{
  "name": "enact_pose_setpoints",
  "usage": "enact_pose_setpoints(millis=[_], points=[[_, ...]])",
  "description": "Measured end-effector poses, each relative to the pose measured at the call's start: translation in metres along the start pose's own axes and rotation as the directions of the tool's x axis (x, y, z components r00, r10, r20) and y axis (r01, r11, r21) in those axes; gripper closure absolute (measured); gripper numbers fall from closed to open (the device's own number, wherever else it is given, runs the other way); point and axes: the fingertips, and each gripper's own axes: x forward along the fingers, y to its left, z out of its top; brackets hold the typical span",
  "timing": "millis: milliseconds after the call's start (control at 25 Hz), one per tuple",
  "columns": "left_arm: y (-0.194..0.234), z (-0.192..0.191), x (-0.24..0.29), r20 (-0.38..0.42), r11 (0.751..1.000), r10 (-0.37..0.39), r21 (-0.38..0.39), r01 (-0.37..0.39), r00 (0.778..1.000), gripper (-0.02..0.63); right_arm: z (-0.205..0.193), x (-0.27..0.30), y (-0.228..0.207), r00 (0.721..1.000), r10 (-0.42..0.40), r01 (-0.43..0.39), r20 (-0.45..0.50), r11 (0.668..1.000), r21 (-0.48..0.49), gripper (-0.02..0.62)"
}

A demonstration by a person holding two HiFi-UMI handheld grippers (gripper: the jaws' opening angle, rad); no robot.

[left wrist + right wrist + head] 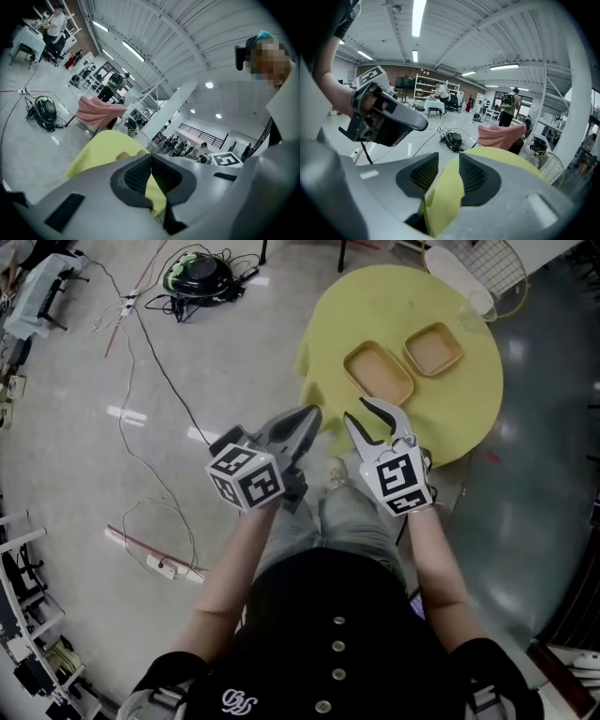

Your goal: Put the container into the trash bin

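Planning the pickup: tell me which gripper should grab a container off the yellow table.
Right, probably. The right gripper is open, its tips close to the nearer container on the table; the left gripper is shut and further off.

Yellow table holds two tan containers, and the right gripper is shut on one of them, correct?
No. The two tan containers sit on the yellow table, but the right gripper is open and empty: the right gripper view shows its jaws apart.
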Motion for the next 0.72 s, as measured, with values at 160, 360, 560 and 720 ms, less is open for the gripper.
enact_pose_setpoints(millis=[160,360,560,720], points=[[-0.016,-0.005,0.015,-0.025,0.999,-0.036,0.016,0.037,0.999,0.594,-0.005,-0.011,-0.014,0.999,-0.034,0.034,0.002,0.999,0.029,0.470],[-0.029,-0.012,0.029,-0.064,0.998,-0.059,0.032,0.061,0.996,0.594,-0.009,-0.023,-0.028,0.998,-0.067,0.066,0.002,0.996,0.054,0.471],[-0.036,-0.023,0.041,-0.102,0.997,-0.070,0.037,0.074,0.992,0.594,-0.018,-0.029,-0.040,0.995,-0.095,0.095,-0.004,0.993,0.075,0.471],[-0.038,-0.031,0.046,-0.123,0.996,-0.079,0.019,0.082,0.989,0.594,-0.027,-0.030,-0.041,0.995,-0.092,0.094,-0.027,0.992,0.084,0.471]])
